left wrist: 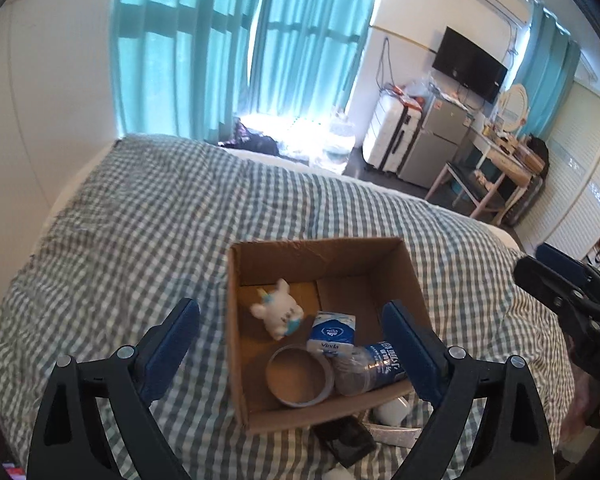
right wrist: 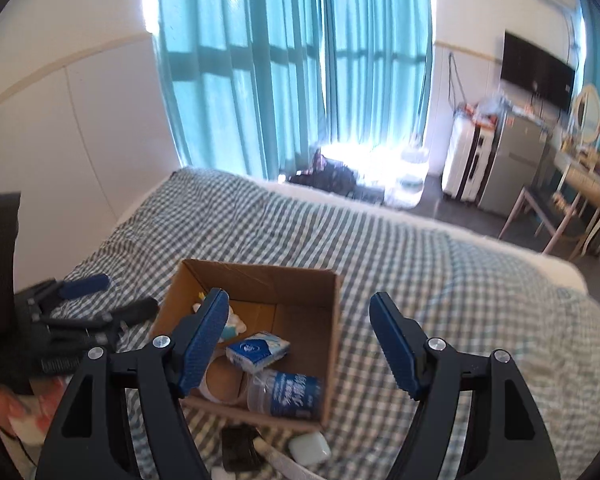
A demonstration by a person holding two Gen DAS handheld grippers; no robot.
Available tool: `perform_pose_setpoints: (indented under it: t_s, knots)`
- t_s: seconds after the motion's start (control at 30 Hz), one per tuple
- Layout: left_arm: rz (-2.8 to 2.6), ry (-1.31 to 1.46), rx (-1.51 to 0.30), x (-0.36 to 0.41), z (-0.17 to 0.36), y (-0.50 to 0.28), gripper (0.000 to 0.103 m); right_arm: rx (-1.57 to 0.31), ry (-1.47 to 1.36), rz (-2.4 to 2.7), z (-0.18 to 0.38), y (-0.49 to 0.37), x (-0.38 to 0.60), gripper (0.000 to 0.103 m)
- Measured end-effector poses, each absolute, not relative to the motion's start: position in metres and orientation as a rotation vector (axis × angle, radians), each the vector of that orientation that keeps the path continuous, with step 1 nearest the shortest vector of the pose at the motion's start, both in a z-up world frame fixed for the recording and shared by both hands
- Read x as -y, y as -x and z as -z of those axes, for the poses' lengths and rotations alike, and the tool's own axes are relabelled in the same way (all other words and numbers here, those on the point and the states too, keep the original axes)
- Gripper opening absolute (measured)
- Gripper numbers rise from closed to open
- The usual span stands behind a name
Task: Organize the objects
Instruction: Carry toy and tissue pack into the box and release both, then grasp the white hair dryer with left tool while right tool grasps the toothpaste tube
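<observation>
A: What's the biggest thing here?

B: The bed [left wrist: 148, 220], under a grey-and-white checked cover. An open cardboard box [left wrist: 236, 344] sits on it, below both tools.

A: And inside the box?

B: A clear water bottle [left wrist: 374, 368] with a blue label lies on its side along the near wall, long axis running across the box, its cap end hidden behind a blue pad. Beside it a tape roll [left wrist: 300, 374] lies flat, hole upward. A blue-and-white tissue pack [left wrist: 332, 332] lies at a tilt just behind the bottle, touching the roll. A small white plush toy [left wrist: 278, 310] lies toward the back left corner.

A: Anything outside?

B: Against the box's near wall lie a dark flat item [left wrist: 346, 442] and a small white case [right wrist: 309, 447].

A: The grippers?

B: The left hand-held gripper [left wrist: 292, 348] has its jaws spread wide above the box, pressing on nothing. The right hand-held gripper [right wrist: 300, 344] is likewise parted and carries nothing. Neither touches the contents.
</observation>
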State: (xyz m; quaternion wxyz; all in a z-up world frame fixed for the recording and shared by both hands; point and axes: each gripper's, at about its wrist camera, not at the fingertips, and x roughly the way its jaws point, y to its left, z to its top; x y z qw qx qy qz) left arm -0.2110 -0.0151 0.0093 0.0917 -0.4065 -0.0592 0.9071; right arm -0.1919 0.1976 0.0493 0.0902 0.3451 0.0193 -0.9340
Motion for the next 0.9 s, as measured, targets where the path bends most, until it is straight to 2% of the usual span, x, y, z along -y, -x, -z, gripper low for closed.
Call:
perform_pose_setpoints:
  t_s: [0.17, 0.4, 0.67, 0.9]
  knots:
    - [-2.753, 1.127, 0.162, 0.023, -0.04, 0.173, 0.1, -0.121, -0.965, 2.811, -0.084, 0.141, -0.208, 0.074]
    - [-2.789, 1.12, 0.061, 0.01, -0.043, 0.124, 0.101, -0.176, -0.98, 2.812, -0.078, 0.088, -0.213, 0.074]
    - [-2.83, 1.209, -0.022, -0.006, 0.004, 0.089, 0.102, -0.226, -1.077, 2.725, -0.015, 0.055, -0.23, 0.074]
    - [-2.719, 1.352, -0.074, -0.042, 0.075, 0.08, 0.102, -0.277, -1.166, 2.631, 0.055, 0.053, -0.238, 0.074]
